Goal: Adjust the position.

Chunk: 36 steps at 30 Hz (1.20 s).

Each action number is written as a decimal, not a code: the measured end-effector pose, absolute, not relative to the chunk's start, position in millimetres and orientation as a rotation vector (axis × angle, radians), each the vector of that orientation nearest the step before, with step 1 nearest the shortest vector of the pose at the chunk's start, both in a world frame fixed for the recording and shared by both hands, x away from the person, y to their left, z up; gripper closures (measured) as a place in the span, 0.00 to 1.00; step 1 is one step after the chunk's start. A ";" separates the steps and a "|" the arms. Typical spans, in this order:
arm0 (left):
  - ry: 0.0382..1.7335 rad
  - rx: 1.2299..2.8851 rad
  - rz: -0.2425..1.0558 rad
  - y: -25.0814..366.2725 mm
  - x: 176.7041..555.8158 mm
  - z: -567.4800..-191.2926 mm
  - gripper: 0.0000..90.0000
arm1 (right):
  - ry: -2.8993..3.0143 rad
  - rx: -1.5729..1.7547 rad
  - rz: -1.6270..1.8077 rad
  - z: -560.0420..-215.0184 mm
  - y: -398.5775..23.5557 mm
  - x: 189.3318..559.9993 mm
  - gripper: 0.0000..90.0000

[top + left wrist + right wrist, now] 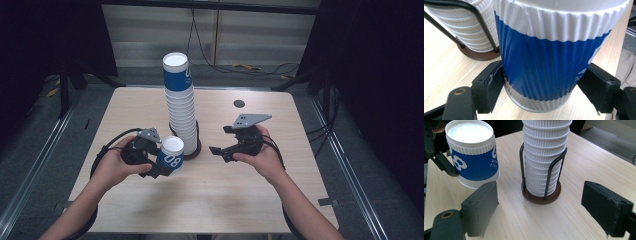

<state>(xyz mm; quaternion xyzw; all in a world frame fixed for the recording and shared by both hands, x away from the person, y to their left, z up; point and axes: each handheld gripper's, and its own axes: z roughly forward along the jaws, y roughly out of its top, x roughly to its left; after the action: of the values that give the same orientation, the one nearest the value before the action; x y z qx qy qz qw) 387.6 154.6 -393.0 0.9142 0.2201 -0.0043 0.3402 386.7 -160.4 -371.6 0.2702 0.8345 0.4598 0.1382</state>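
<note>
Left gripper (161, 165): jaws clamped on the lower sides of a blue-and-white paper cup (549, 57), held tilted just above the bench (240, 195). Right gripper (541, 207): jaws wide apart, empty. Cup stack (545, 157) in its wire holder (541, 195) stands ahead between them.

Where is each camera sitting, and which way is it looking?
High view: above the person's side, looking down on the table; forearms and both hands show.
Left gripper view: rides the left gripper, facing its blue cup.
Right gripper view: rides the right gripper, facing the cup stack.
All share the cup and stack.
</note>
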 end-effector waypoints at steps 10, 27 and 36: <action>0.530 2.435 -0.019 145.4 388.4 -397.1 0.26 | 2.414 0.785 1.331 -372.4 -166.1 383.5 0.15; 0.476 2.534 -0.056 124.7 387.7 -397.3 0.26 | 2.420 0.788 1.324 -378.3 -172.0 379.3 0.15; 0.464 2.602 -0.074 110.9 388.1 -398.7 0.26 | 2.426 0.794 1.326 -383.6 -176.2 376.6 0.15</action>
<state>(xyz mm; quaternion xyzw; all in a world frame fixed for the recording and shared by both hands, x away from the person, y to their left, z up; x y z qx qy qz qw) 388.1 110.9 -398.7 0.9538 0.1700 -0.0272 0.2463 376.6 -176.2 -383.6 0.2735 0.8360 0.4570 0.1321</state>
